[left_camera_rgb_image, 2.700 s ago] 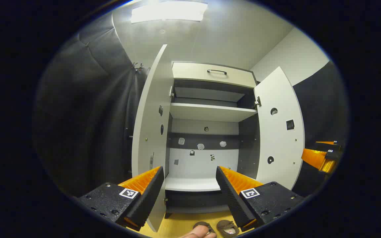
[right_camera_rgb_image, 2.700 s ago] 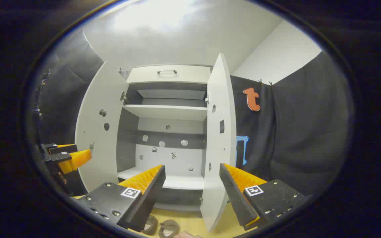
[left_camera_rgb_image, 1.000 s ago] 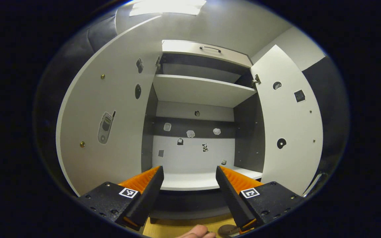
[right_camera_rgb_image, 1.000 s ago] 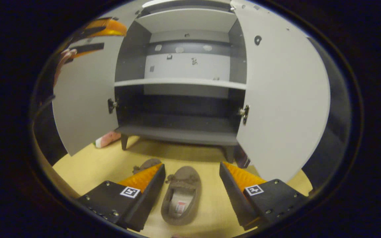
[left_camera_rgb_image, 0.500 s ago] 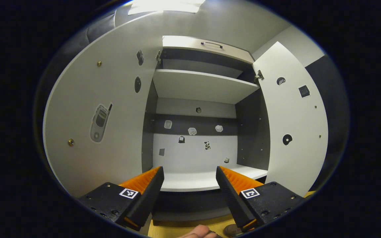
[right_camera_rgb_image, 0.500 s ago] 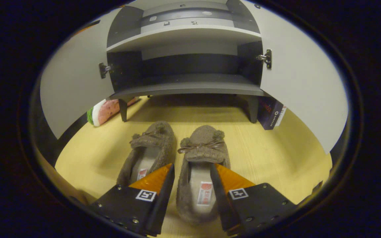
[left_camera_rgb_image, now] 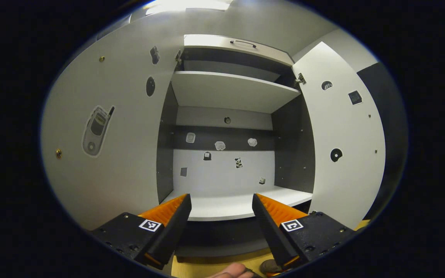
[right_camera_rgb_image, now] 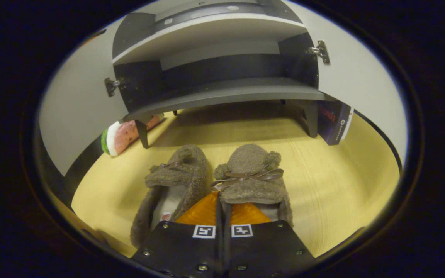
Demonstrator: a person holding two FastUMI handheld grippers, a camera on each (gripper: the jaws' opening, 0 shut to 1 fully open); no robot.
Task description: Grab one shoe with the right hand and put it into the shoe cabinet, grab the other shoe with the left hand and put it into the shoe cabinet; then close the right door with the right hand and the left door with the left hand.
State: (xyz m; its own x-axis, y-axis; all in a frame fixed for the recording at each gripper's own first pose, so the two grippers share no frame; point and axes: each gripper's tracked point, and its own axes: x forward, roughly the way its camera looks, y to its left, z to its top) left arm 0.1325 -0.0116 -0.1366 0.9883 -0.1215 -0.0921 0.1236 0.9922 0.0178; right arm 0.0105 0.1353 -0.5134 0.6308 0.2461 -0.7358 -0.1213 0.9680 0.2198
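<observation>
While the left gripper [left_camera_rgb_image: 221, 214] hangs in front of the open shoe cabinet [left_camera_rgb_image: 230, 90], its jaws stand wide apart with nothing between them; in the left gripper view both doors, the left door [left_camera_rgb_image: 106, 154] and the right door [left_camera_rgb_image: 342, 146], are swung outward, a pale shelf [left_camera_rgb_image: 242, 204] lies just beyond the fingertips, and the tip of a hand [left_camera_rgb_image: 232, 270] and part of a shoe [left_camera_rgb_image: 269, 265] show at the bottom edge. In the right gripper view, the right gripper [right_camera_rgb_image: 219, 206] points down at the yellow floor [right_camera_rgb_image: 342, 185], where two brown furry slippers lie side by side and touching in front of the cabinet's legs; its jaws are drawn together on the inner side wall of the right slipper [right_camera_rgb_image: 251, 173], beside the left slipper [right_camera_rgb_image: 176, 181]. A watermelon-patterned object [right_camera_rgb_image: 120, 137] lies by the left leg, a dark box [right_camera_rgb_image: 334, 119] by the right.
</observation>
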